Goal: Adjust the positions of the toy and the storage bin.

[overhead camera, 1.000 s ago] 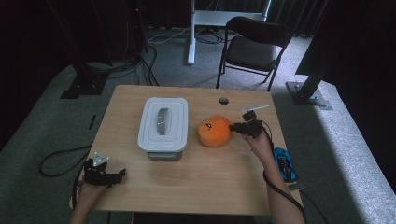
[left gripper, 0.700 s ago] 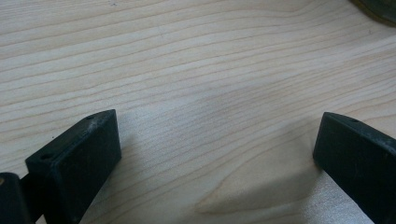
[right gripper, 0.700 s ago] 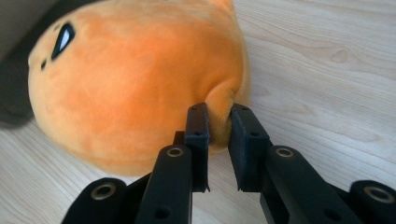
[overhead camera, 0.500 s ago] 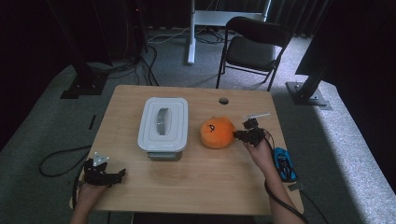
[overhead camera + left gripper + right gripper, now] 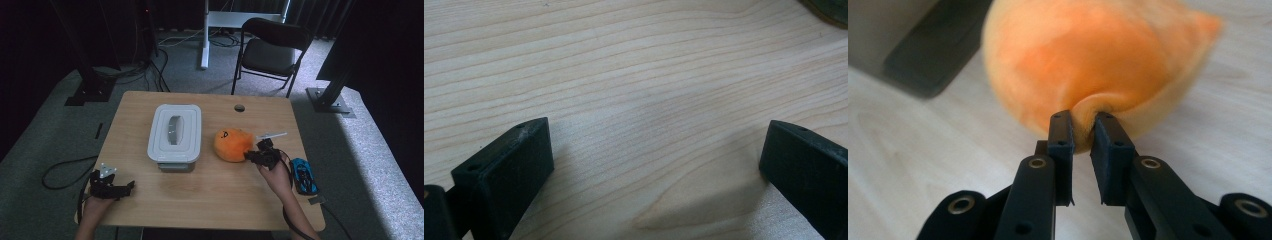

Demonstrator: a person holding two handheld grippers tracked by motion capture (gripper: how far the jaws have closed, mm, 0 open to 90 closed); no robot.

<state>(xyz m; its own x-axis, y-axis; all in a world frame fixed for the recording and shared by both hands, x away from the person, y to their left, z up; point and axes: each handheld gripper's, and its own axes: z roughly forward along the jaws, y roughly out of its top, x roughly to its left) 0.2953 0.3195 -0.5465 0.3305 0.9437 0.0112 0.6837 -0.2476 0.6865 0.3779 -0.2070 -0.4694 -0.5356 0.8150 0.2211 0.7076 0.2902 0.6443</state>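
An orange plush toy lies on the wooden table, right of centre. My right gripper is at its near right side, shut on a pinch of the plush's fabric. In the right gripper view the two jaws squeeze a fold of the orange plush toy between them. My left gripper rests at the table's front left corner. Its jaws stand wide open over bare wood with nothing between them.
A white lidded container stands left of the plush, and its grey side appears in the right gripper view. A blue toy car lies near the table's right edge. A black chair stands behind the table.
My right gripper has moved toward the table's front edge along the plush's right side, and its jaws have pinched the fabric. The plush has barely shifted. The left gripper has stayed put.
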